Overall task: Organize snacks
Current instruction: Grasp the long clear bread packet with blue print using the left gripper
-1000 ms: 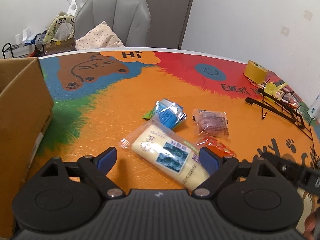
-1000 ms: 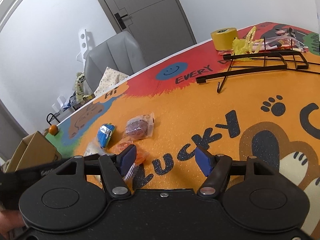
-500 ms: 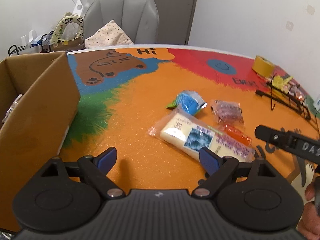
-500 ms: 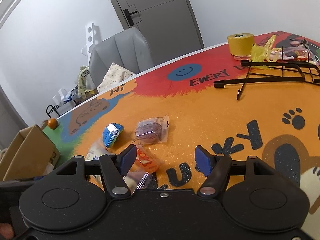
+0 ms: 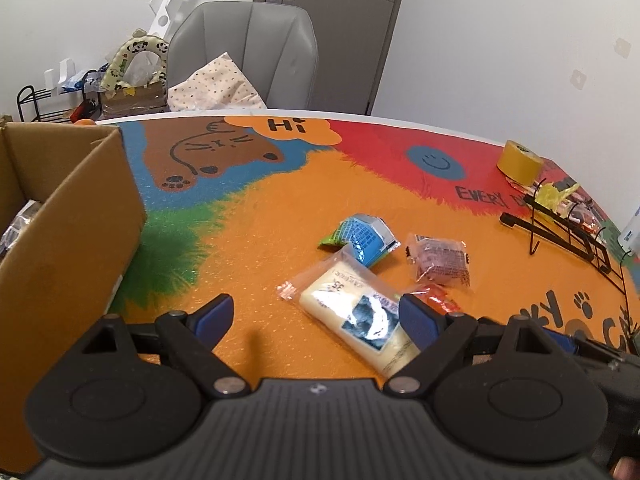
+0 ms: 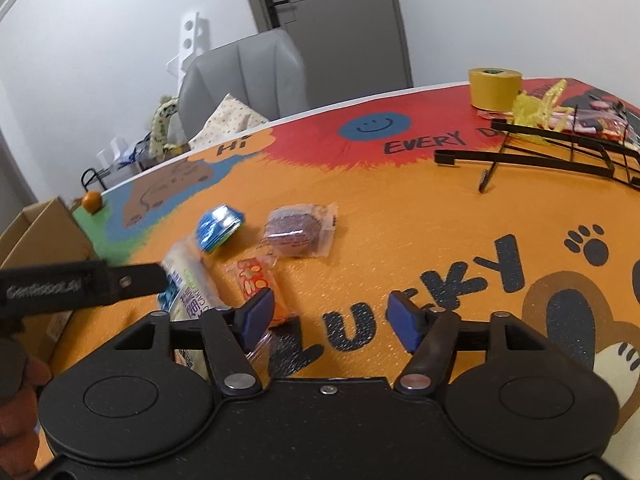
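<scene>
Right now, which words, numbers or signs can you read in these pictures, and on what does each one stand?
"Hi": on the table mat, in the orange cloud.
"EVERY D...": on the mat's red part, cut off by the wire rack.
"LUCKY": on the mat, its first letter half hidden.
"35": on the long cream snack pack; its other print is too small.
"GenRobot.AI", blurred: on the left gripper.

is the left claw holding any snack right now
No, the left claw is open and empty above the mat, with the long white snack pack lying on the table beyond its fingertips.

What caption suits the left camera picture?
Open left tool above a long cream snack pack, cardboard box alongside.
</scene>
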Demonstrator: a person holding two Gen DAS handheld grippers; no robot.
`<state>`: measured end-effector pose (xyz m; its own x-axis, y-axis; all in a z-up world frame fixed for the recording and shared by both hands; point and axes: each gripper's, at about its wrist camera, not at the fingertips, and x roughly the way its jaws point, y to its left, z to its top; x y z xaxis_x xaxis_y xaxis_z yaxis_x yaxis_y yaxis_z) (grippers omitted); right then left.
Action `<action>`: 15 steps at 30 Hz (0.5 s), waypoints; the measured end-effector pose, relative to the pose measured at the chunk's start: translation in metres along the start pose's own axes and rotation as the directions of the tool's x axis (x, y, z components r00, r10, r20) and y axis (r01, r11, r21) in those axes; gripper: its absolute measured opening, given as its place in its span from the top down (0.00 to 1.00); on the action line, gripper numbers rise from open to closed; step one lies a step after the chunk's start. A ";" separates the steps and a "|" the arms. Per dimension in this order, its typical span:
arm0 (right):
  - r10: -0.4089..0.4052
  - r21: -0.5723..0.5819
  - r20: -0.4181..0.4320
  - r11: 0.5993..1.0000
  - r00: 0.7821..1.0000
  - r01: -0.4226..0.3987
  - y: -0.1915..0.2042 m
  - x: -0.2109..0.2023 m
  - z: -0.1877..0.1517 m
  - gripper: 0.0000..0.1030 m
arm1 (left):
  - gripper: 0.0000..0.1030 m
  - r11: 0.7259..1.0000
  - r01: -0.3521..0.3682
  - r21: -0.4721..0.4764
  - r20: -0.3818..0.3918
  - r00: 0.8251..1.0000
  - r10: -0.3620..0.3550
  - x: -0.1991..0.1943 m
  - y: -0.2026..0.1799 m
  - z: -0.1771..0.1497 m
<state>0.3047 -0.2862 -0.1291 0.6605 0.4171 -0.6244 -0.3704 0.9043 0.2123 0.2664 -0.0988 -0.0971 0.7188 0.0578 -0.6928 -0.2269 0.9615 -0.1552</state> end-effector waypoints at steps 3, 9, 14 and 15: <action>0.016 -0.023 -0.007 1.000 1.000 -0.016 0.005 -0.002 -0.003 0.29 | 0.14 1.000 0.008 0.013 -0.002 1.000 -0.008 0.002 -0.005 -0.001; 0.046 -0.061 -0.025 0.997 0.999 -0.047 0.015 0.001 -0.004 0.27 | 0.14 1.000 0.017 0.020 -0.020 1.000 -0.017 0.008 -0.009 -0.004; 0.027 -0.064 -0.020 0.998 0.999 -0.029 0.019 0.006 -0.002 0.27 | 0.14 0.999 0.037 0.010 -0.031 0.999 -0.036 0.014 -0.013 -0.005; 0.029 -0.062 -0.018 0.998 0.999 -0.030 0.020 0.007 -0.001 0.28 | 0.14 0.999 0.042 0.013 -0.033 0.999 -0.041 0.015 -0.015 -0.005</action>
<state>0.3012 -0.2655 -0.1304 0.6379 0.4411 -0.6312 -0.4296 0.8841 0.1837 0.2773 -0.1133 -0.1090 0.7056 0.0093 -0.7086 -0.1884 0.9664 -0.1749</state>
